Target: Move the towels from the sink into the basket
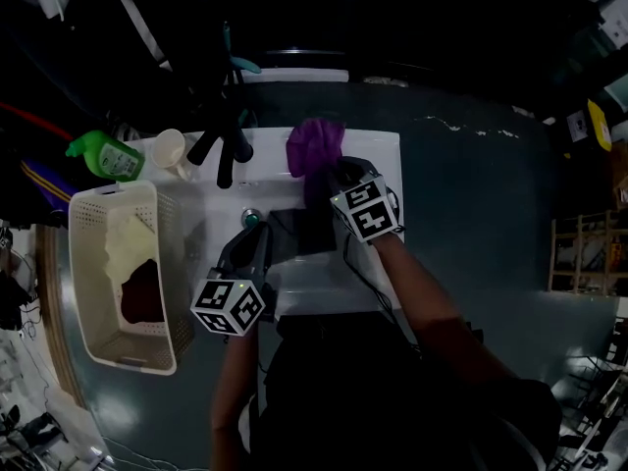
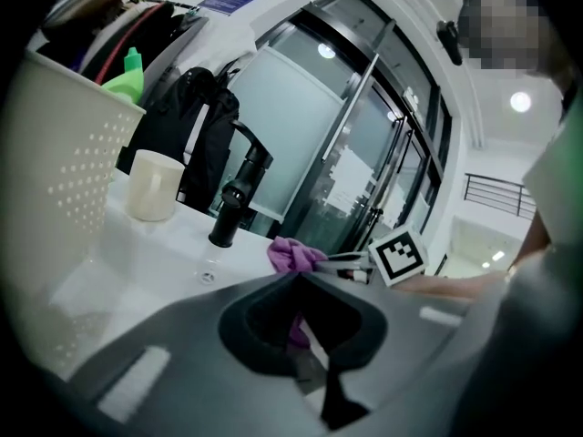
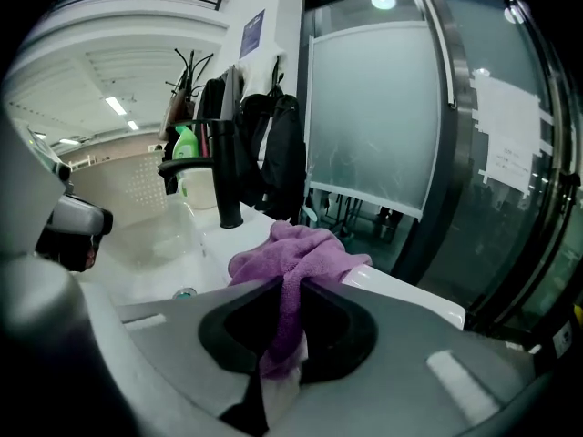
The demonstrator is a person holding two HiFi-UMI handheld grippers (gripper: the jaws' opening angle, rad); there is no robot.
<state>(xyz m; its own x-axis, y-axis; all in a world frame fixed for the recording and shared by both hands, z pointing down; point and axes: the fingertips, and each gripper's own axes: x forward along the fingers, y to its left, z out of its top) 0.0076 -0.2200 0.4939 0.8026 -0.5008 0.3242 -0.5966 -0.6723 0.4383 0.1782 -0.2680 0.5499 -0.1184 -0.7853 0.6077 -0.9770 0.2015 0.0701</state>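
— Two grippers over the sink (image 1: pixel 270 155). What is the right gripper (image 3: pixel 291 283) doing?
— Its fingers pinch the purple towel (image 3: pixel 296 247), which is bunched on the sink's far rim. The left gripper (image 2: pixel 296 279) hangs over the basin, fingers pressed together, empty.
— And the basket (image 1: pixel 110 192)?
— It's left of the sink, with a cream towel (image 1: pixel 128 243) and a dark red towel (image 1: pixel 145 294) inside.

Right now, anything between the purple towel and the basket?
Yes. The purple towel, clamped in the right gripper at the sink's far corner, has the black faucet and the left gripper between it and the basket. Lifting over likely clears both.
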